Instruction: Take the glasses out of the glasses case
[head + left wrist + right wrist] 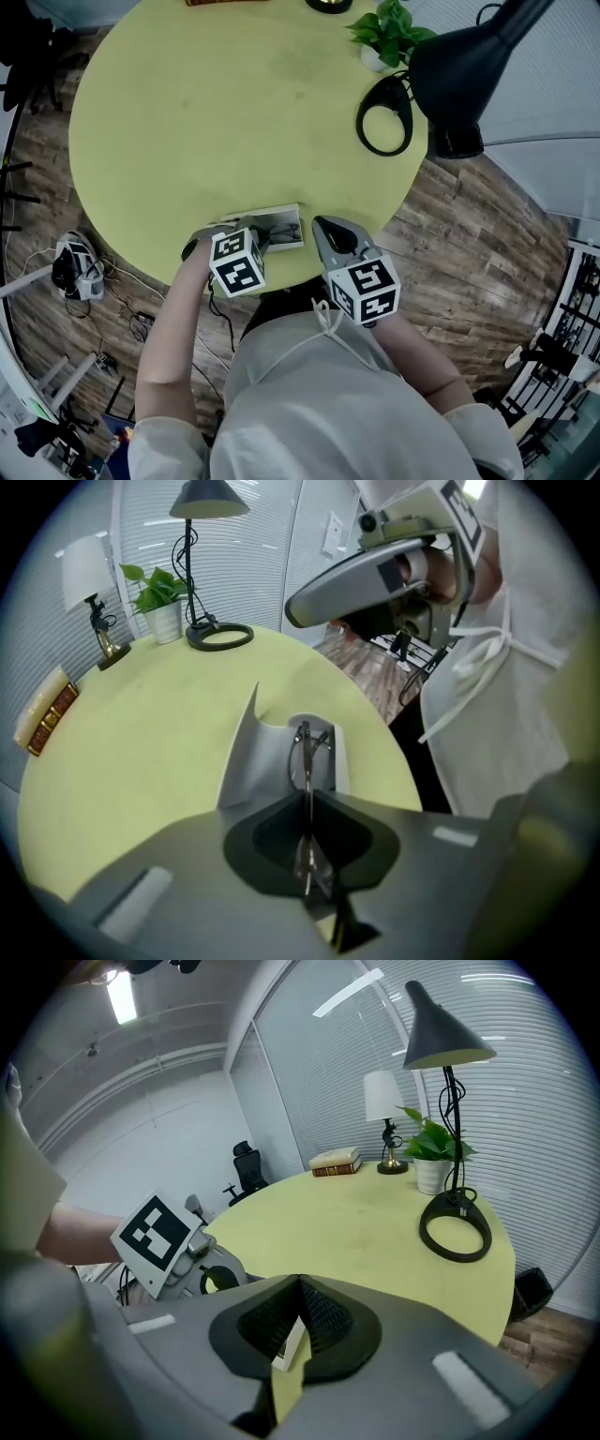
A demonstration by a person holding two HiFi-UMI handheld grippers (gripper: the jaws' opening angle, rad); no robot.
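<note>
An open white glasses case lies at the near edge of the round yellow-green table. My left gripper is over it, shut on thin wire-framed glasses that stand on edge just above the case's tray. My right gripper hovers just right of the case with its jaws together and nothing held. In the right gripper view a white corner of the case shows below them.
A black desk lamp with a ring base and a potted plant stand at the table's far right. Books and a small white-shaded lamp sit at the far edge. The table's edge lies right under both grippers.
</note>
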